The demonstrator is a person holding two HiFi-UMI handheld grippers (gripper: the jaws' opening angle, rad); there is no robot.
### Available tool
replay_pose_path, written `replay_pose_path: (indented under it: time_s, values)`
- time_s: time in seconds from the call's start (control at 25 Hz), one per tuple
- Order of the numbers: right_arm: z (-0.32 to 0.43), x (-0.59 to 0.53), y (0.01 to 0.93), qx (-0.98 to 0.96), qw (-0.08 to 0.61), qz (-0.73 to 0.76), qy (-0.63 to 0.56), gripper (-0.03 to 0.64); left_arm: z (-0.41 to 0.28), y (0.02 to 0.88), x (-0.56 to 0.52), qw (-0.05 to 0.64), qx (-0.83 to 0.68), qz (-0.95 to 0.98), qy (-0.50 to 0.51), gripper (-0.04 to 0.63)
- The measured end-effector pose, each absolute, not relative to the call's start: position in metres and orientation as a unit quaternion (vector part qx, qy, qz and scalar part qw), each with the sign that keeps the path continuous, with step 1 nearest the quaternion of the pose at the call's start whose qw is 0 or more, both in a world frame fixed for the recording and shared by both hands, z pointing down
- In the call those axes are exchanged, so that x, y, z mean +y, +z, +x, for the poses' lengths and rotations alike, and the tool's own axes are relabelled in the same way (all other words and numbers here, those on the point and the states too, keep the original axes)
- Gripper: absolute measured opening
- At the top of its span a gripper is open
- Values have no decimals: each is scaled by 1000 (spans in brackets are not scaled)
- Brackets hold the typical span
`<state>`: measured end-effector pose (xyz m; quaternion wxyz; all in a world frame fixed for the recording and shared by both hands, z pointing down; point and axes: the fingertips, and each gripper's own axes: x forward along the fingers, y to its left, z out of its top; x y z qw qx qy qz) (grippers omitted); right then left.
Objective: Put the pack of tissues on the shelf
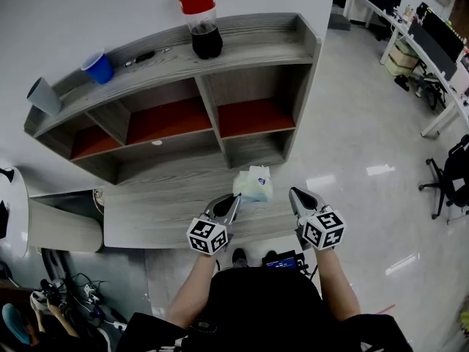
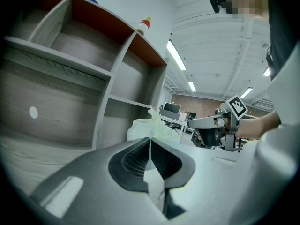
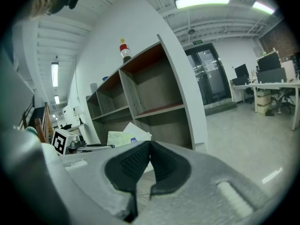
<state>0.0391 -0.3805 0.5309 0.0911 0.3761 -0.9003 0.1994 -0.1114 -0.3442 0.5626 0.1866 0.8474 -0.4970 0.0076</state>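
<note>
— Where is the pack of tissues (image 1: pixel 253 184)?
— Centre of the head view, on the desk (image 1: pixel 161 211), below the shelf (image 1: pixel 253 117). The left gripper (image 1: pixel 233 201) seems to have its jaws pinched on the wrapper's lower-left edge.
— And the right gripper (image 1: pixel 296 194)?
— Just right of the pack, jaws together, holding nothing.
— Progress?
— Early, I judge: gripped, but lifting and placing remain.

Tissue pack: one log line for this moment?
tissue pack: on desk, not shelved | left hand-held gripper: shut, beside it | right hand-held gripper: shut

Matt wood-grain shelf (image 1: pixel 256 39), glossy floor (image 1: pixel 366 138)
</note>
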Motion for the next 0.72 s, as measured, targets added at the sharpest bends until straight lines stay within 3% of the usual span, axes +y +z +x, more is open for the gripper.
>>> replay_pose_path:
  time_s: [0.72]
  values:
    - [34, -411, 582, -913, 136, 336, 188, 0, -96, 601, -393, 188, -531, 826, 19, 9]
